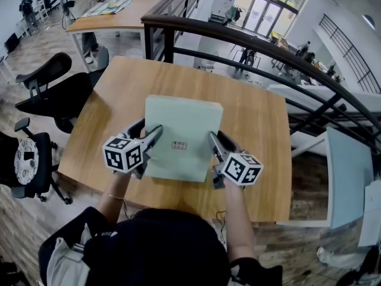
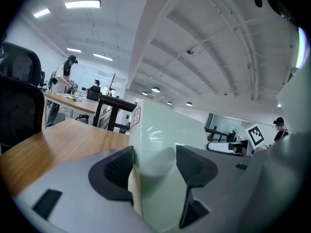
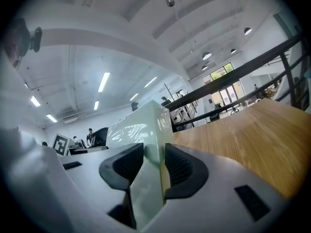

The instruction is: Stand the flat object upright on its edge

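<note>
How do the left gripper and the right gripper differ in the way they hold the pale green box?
The left gripper clamps the pale green box at its left edge; the right gripper clamps its right edge. The left gripper works on the side toward the black office chairs, the right gripper on the side toward the dark railing. Shared: both are shut on the box, pads on its two broad faces.

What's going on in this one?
A person holds a two-jaw gripper in each hand at a wooden table. The left gripper is clamped on the left edge of a pale green flat box with a small label, and the right gripper is clamped on its right edge. The box's broad face points upward, so it is not yet standing on its edge.
</note>
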`<state>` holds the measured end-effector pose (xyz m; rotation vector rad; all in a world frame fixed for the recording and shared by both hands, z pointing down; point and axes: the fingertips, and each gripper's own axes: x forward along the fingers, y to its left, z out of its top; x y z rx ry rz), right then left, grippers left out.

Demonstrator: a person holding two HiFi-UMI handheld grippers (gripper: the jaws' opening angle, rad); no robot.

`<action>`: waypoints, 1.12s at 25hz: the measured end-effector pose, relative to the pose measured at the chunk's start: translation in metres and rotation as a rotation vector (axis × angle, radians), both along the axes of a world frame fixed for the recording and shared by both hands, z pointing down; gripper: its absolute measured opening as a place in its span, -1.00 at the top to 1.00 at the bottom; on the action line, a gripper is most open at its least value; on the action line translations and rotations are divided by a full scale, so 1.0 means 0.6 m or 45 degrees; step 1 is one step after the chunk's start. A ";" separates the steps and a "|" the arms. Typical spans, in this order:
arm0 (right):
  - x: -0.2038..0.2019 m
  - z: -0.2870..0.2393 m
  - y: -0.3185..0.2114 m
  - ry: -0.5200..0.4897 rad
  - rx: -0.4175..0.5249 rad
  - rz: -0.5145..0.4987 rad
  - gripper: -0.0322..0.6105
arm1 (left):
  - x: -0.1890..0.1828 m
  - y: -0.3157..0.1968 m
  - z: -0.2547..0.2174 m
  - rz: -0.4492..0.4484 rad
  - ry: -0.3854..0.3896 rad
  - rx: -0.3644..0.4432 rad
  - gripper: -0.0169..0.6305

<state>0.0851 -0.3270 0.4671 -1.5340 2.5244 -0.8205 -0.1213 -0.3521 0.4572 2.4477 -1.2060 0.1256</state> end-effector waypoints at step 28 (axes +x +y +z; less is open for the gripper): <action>0.023 -0.054 -0.050 -0.021 0.084 0.070 0.45 | 0.025 -0.066 -0.032 0.058 0.028 0.040 0.06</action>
